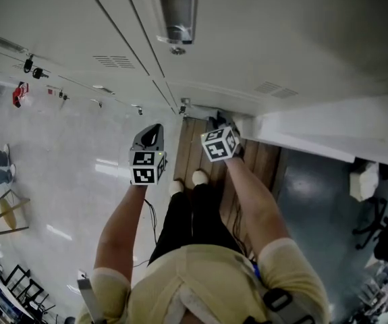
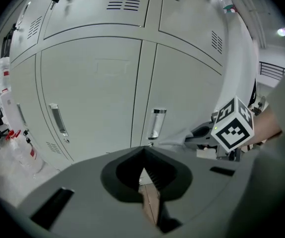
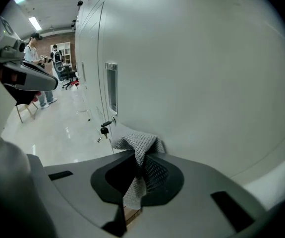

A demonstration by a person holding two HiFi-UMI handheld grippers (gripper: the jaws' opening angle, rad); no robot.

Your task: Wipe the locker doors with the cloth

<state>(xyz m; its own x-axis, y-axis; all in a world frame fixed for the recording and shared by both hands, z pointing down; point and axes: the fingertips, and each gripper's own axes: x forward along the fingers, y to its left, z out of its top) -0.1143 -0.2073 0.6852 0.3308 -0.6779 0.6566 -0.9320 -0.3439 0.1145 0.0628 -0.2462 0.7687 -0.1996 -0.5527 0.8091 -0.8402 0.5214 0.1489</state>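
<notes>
Right gripper (image 3: 135, 182) was clamped on a grey waffle-knit cloth (image 3: 138, 145). A bunched fold stood out past the jaw tips and lay against the pale grey metal locker door (image 3: 206, 83) directly ahead, apparently low on the panel. Judged: the wad was set forward so that fabric, not jaw, met the paint. Left of this gripper along the locker face sat a recessed steel handle (image 3: 111, 86) and, below it, a small dark key hanging at the lock (image 3: 104, 129). Both were apart from the cloth, and both were likely snag points on a leftward stroke. Left gripper (image 2: 144, 177) had its jaws together with nothing between them. It was held back from the lockers and faced two lower doors. Judged idle, standing off so the wiping arm had room. Wiping seemed under way on this door; how much surface was done could not be told.
</notes>
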